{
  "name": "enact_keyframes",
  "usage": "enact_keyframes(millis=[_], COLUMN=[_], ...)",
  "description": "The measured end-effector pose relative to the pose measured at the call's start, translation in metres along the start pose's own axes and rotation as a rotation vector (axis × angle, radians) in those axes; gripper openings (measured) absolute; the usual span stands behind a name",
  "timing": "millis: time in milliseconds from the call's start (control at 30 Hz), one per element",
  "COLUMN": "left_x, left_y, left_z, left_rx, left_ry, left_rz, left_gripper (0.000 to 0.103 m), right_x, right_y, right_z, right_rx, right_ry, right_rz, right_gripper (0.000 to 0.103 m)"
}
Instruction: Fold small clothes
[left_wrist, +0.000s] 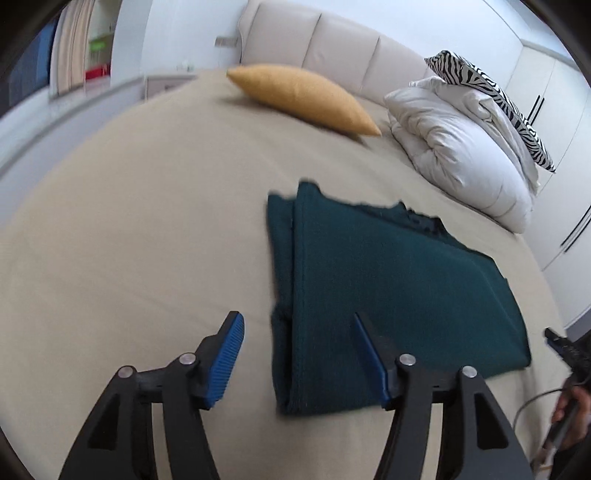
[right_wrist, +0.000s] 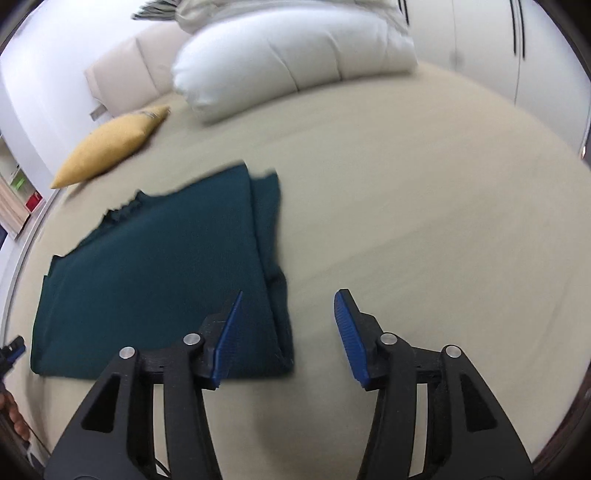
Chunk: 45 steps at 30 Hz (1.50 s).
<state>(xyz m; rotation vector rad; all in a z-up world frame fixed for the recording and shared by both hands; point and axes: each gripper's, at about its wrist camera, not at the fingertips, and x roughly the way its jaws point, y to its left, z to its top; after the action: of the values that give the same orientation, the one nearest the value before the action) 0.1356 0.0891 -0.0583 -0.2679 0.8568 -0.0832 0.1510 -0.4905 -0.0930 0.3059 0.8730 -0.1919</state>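
Observation:
A dark teal knit garment (left_wrist: 388, 291) lies folded flat on the beige bed sheet (left_wrist: 129, 229); it also shows in the right wrist view (right_wrist: 159, 273). My left gripper (left_wrist: 297, 325) is open and empty above the garment's near left corner. My right gripper (right_wrist: 288, 306) is open and empty above the garment's near right corner. The right gripper's tip (left_wrist: 565, 349) shows at the right edge of the left wrist view, and the left gripper's tip (right_wrist: 13, 349) at the left edge of the right wrist view.
A mustard cushion (left_wrist: 306, 98) lies at the head of the bed. A folded white duvet (left_wrist: 461, 155) with a zebra-print pillow (left_wrist: 491, 96) sits at the far right. A padded headboard (left_wrist: 332, 40) and white wardrobe doors (left_wrist: 554, 110) stand behind.

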Motion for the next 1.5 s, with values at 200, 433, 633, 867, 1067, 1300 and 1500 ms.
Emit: enact_keyframes(millis=[200, 433, 633, 867, 1067, 1300, 1500], left_x=[0.050, 0.143, 0.170, 0.172, 0.136, 0.062, 0.079], left_y=[-0.062, -0.081, -0.020, -0.001, -0.004, -0.063, -0.070], left_z=[0.046, 0.088, 0.082, 0.086, 0.078, 0.017, -0.029], left_rx=[0.180, 0.194, 0.004, -0.050, -0.026, 0.113, 0.197], left_ry=[-0.068, -0.033, -0.009, 0.009, 0.025, 0.011, 0.126], left_rz=[-0.090, -0.065, -0.191, -0.272, -0.182, -0.219, -0.152], left_gripper=[0.065, 0.065, 0.057, 0.048, 0.049, 0.066, 0.065], right_x=[0.016, 0.118, 0.218, 0.215, 0.170, 0.060, 0.088], right_y=[0.066, 0.152, 0.120, 0.014, -0.049, 0.071, 0.150], right_z=[0.040, 0.079, 0.082, 0.085, 0.086, 0.036, -0.044], right_rx=[-0.062, 0.000, 0.289, 0.497, 0.541, 0.173, 0.106], right_ry=[0.010, 0.175, 0.246, 0.037, -0.028, -0.002, 0.299], right_rz=[0.286, 0.603, 0.597, 0.658, 0.413, 0.639, 0.785], right_gripper=[0.049, 0.050, 0.004, 0.000, 0.013, 0.065, 0.057])
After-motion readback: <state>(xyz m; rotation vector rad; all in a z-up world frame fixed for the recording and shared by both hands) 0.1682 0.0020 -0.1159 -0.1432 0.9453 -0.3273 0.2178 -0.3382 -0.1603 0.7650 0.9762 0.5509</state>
